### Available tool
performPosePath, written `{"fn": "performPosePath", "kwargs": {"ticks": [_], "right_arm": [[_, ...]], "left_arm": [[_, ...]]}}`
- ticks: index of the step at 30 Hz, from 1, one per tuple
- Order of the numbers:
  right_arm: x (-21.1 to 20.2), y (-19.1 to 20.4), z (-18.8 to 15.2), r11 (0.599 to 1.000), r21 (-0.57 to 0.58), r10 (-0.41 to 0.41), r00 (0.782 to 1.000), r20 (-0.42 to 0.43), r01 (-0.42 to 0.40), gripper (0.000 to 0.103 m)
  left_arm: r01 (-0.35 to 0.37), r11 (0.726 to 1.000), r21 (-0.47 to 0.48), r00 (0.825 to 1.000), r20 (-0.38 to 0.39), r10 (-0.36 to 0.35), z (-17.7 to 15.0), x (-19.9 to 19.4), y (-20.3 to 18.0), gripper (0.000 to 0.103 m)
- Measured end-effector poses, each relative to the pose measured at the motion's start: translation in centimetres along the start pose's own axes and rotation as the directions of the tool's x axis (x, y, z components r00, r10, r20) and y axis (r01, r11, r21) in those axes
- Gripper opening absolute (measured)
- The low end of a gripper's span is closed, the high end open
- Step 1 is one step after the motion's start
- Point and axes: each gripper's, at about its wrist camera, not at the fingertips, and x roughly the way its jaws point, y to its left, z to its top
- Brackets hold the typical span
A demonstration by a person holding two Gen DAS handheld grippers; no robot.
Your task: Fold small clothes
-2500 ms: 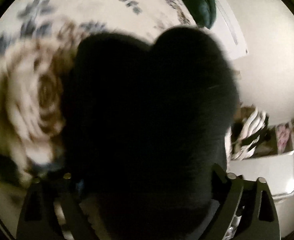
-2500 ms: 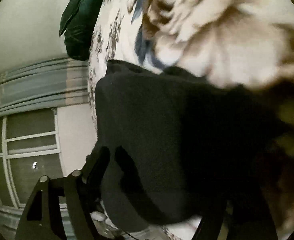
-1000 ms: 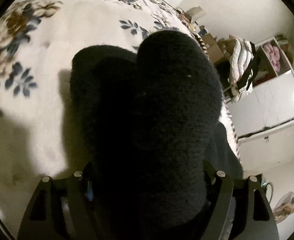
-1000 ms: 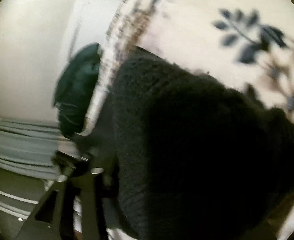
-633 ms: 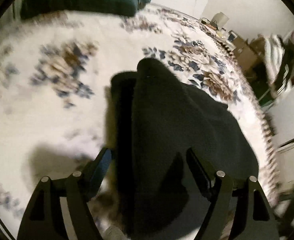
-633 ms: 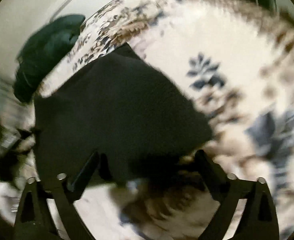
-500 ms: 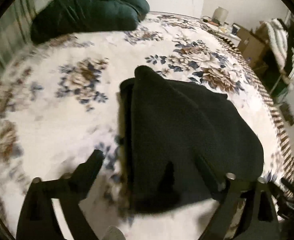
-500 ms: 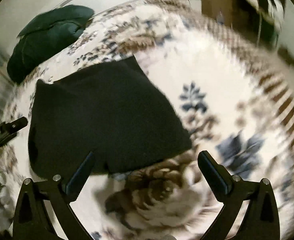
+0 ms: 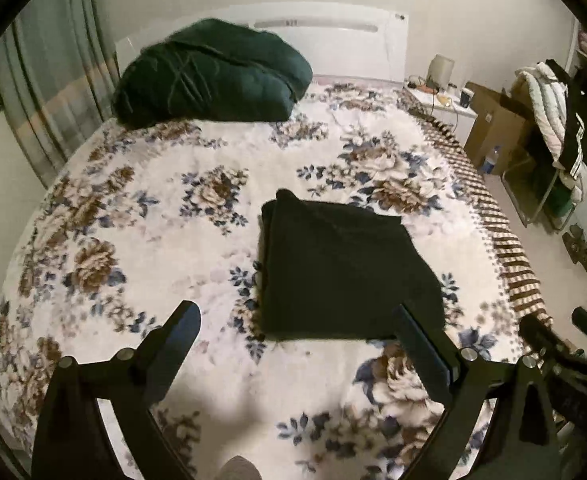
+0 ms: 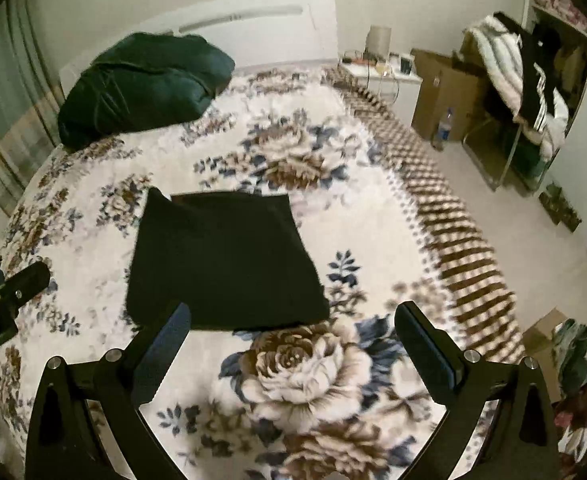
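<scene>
A black garment (image 9: 341,268) lies folded into a flat, roughly square shape on the flowered bedspread (image 9: 153,216); it also shows in the right wrist view (image 10: 221,260). My left gripper (image 9: 295,326) is open and empty, raised above the bed just in front of the garment's near edge. My right gripper (image 10: 293,324) is open and empty, raised above the bed at the garment's near right corner. Part of the left gripper's body (image 10: 5,292) shows at the left edge of the right wrist view, and the right gripper's body (image 9: 565,344) at the right edge of the left wrist view.
A dark green bundled duvet (image 9: 209,76) lies at the head of the bed by the white headboard (image 9: 325,44). Curtains (image 9: 45,92) hang on the left. Cardboard boxes (image 10: 441,92), a water bottle (image 10: 445,124) and a rack of clothes (image 10: 521,84) stand on the floor to the right.
Both grippers held the black garment close to the cameras, laid it down on the bed, opened, and pulled back and up. The garment now lies folded and free.
</scene>
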Motion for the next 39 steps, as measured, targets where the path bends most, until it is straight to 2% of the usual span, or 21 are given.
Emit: {"fn": "performPosePath", "kwargs": {"ticks": [7, 15, 23, 32, 36, 39], "right_arm": [[-12.4, -0.3, -0.7, 0.999, -0.028, -0.015, 0.997, 0.078, 0.017, 0.103], [-27.2, -0.6, -4.4, 0.999, -0.046, 0.003, 0.989, 0.151, 0.004, 0.103], [-39.8, -0.9, -8.2, 0.999, -0.049, 0.034, 0.973, 0.228, -0.023, 0.103], [-48.5, -2.9, -9.4, 0.995, -0.081, 0.077, 0.957, 0.281, -0.056, 0.103], [-50.5, -4.0, -9.3, 0.994, -0.094, 0.086, 0.949, 0.302, -0.06, 0.103], [-51.7, -4.6, -9.4, 0.992, -0.113, 0.081, 0.947, 0.312, -0.047, 0.103]], "left_arm": [[0.009, 1.0, -0.022, 0.999, 0.047, -0.008, -1.4, -9.9, 0.6, 0.099], [0.01, 1.0, -0.02, 0.994, 0.104, -0.008, -4.0, -21.6, 1.1, 0.099], [-0.003, 1.0, 0.001, 0.987, 0.159, 0.003, -6.5, -29.9, 0.8, 0.099], [-0.01, 1.0, -0.021, 0.979, 0.204, 0.014, -8.7, -34.9, -0.8, 0.099], [-0.002, 1.0, -0.031, 0.978, 0.21, 0.008, -9.3, -36.0, -1.7, 0.099], [0.014, 0.999, -0.035, 0.98, 0.201, -0.007, -9.6, -36.2, -2.1, 0.103]]}}
